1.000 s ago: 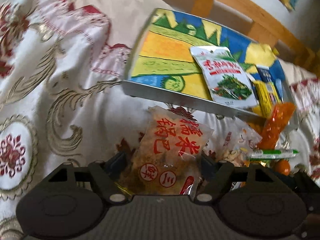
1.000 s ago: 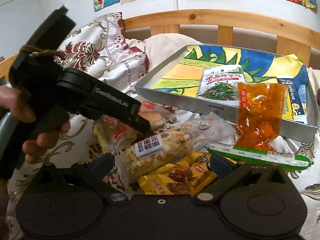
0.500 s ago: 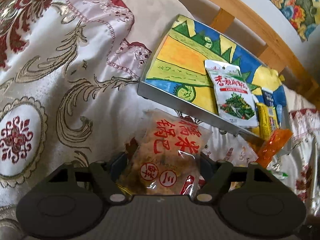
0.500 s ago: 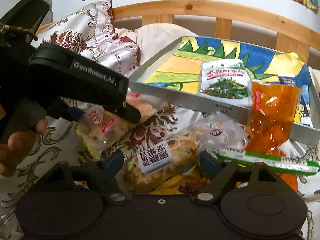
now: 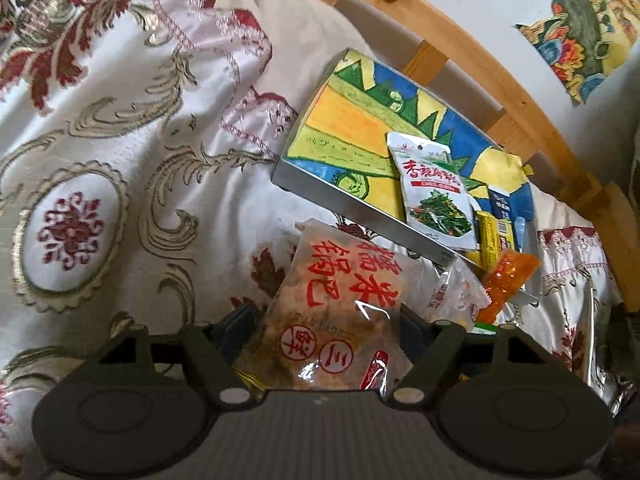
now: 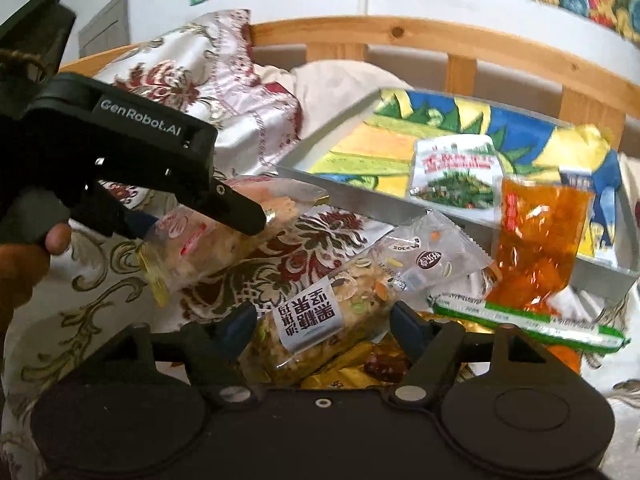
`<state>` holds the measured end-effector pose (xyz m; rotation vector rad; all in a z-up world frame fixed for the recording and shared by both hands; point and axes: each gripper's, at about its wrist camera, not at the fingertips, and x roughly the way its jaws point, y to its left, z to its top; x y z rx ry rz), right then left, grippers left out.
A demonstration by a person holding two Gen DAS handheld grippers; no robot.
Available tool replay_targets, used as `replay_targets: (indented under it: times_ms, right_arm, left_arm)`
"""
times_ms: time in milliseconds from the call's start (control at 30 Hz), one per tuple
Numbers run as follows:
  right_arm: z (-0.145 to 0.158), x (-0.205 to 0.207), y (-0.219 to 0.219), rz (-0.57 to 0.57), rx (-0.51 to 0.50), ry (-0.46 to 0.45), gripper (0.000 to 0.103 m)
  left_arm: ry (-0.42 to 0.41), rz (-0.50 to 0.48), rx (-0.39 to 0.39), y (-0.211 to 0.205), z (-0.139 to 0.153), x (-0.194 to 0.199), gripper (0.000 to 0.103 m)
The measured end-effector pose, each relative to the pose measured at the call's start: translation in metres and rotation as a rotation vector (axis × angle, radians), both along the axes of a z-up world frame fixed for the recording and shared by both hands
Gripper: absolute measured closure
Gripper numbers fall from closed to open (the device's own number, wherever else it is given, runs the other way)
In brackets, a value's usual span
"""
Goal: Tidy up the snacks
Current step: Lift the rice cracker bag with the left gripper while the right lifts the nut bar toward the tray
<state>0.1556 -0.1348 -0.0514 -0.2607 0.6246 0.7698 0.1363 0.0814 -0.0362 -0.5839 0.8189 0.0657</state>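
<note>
My left gripper (image 5: 324,328) is shut on a clear rice-cracker packet with red characters (image 5: 340,304) and holds it lifted above the bedspread; the packet also shows in the right wrist view (image 6: 224,236). My right gripper (image 6: 320,320) is shut on a clear nut-bar packet with a white label (image 6: 340,308). A metal tray with a colourful drawing (image 5: 352,204) lies ahead, also in the right wrist view (image 6: 360,188). In the tray lies a white and green packet (image 5: 434,188). An orange packet (image 6: 536,240) leans on the tray's front wall.
A green and white stick packet (image 6: 528,320) and a yellow snack bag (image 6: 360,364) lie on the bedspread near my right gripper. A patterned quilt (image 5: 100,140) covers the left. A wooden headboard (image 6: 460,44) runs behind the tray.
My left gripper has lifted the rice-cracker packet up and moved left, away from the pile. My right gripper has closed on the nut-bar packet and raised it a little.
</note>
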Motion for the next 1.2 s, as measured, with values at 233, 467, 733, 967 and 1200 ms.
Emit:
replay_targets:
  times_ms: [233,467,733,967,1200]
  right_arm:
    - [0.004,-0.029,0.002,0.083,-0.080,-0.203,0.029]
    - [0.027,-0.030,-0.010,0.049,-0.064,-0.291,0.029]
    - [0.062,-0.014,-0.036,0.047,-0.039,-0.515,0.028]
    - [0.083,0.048,-0.071,-0.087,0.023,-0.561,0.028]
    - [0.064,0.101,-0.099,-0.185,0.076,-0.434,0.028]
  left_arm:
    - [-0.041,0.000,0.013,0.002,0.010,-0.022,0.025]
    - [-0.093,-0.004,0.044,-0.004,0.029,-0.022,0.025]
    - [-0.195,0.007,0.072,-0.034,0.058,0.014,0.025]
    - [-0.254,-0.011,0.035,-0.069,0.077,0.081,0.029]
    - [-0.182,-0.003,-0.103,-0.083,0.048,0.150,0.029]
